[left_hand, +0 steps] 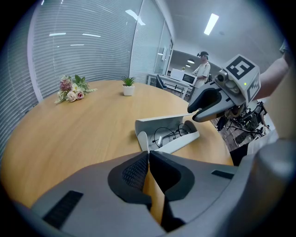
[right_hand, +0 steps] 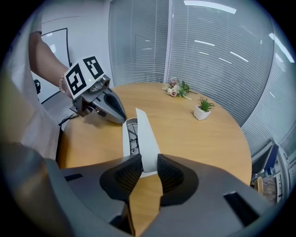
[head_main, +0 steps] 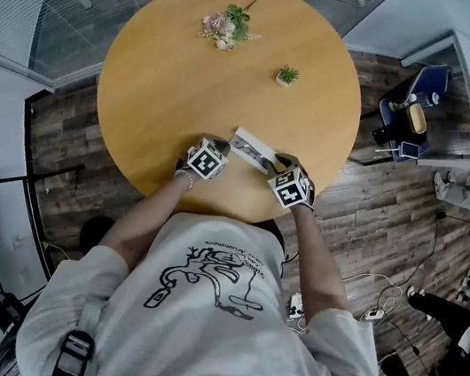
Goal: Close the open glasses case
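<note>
The glasses case (head_main: 253, 150) lies slantwise on the round wooden table (head_main: 164, 80), close to the edge nearest us and just between the two tools. We judge that it sits there so both can work on it without reaching. The left gripper (left_hand: 149, 159) has its jaws pressed together with nothing between them, and its tip sits just beside one short end of the case. To our mind it is placed as a stop, so the case does not slide when the lid is pushed. The right gripper (right_hand: 149, 166) is at the opposite end with its jaws set fairly wide. The near end of the lid (right_hand: 144, 134) stands in the gap between the pads, and as far as we can tell they straddle it loosely and do not pinch it. That suits guiding or tipping the lid down better than carrying anything. The case itself is a long, pale grey hard shell, hinged along one long side. Its lid is raised at a slant, roughly half open, so the closing is not yet done. Inside we see thin, dark wire-framed glasses (left_hand: 169, 132) lying in the tray, and nothing appears to stick up above the rim where the lid must come down. A small potted plant (head_main: 286, 76) and a bunch of flowers (head_main: 227, 28) stand well apart on the far side.
</note>
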### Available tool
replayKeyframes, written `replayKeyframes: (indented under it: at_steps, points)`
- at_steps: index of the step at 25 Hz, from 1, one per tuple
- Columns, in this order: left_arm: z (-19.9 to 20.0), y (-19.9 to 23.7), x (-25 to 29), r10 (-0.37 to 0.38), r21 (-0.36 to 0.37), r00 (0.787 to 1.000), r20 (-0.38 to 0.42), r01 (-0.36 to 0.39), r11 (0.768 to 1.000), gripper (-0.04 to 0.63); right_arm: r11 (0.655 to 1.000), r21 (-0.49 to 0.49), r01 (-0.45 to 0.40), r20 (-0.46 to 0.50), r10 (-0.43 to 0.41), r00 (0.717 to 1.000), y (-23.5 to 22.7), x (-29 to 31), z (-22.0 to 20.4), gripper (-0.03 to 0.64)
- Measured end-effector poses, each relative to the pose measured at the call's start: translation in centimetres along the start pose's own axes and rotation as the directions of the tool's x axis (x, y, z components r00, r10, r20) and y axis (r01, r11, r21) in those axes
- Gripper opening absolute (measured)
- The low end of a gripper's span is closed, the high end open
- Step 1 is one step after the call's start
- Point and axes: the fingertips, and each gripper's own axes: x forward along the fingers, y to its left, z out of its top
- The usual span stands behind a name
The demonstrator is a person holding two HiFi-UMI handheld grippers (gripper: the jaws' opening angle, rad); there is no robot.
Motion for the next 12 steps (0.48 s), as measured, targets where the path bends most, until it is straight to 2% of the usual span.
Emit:
replayKeyframes:
  at_steps: [12]
  points:
    - [-0.03, 0.23, 0.28, 0.002, 0.002, 1.0, 0.002, -0.002, 1.0, 0.032, 1.0, -0.024, 0.013, -0.011, -0.013, 1.0, 0.47, 0.07, -0.14, 0.118]
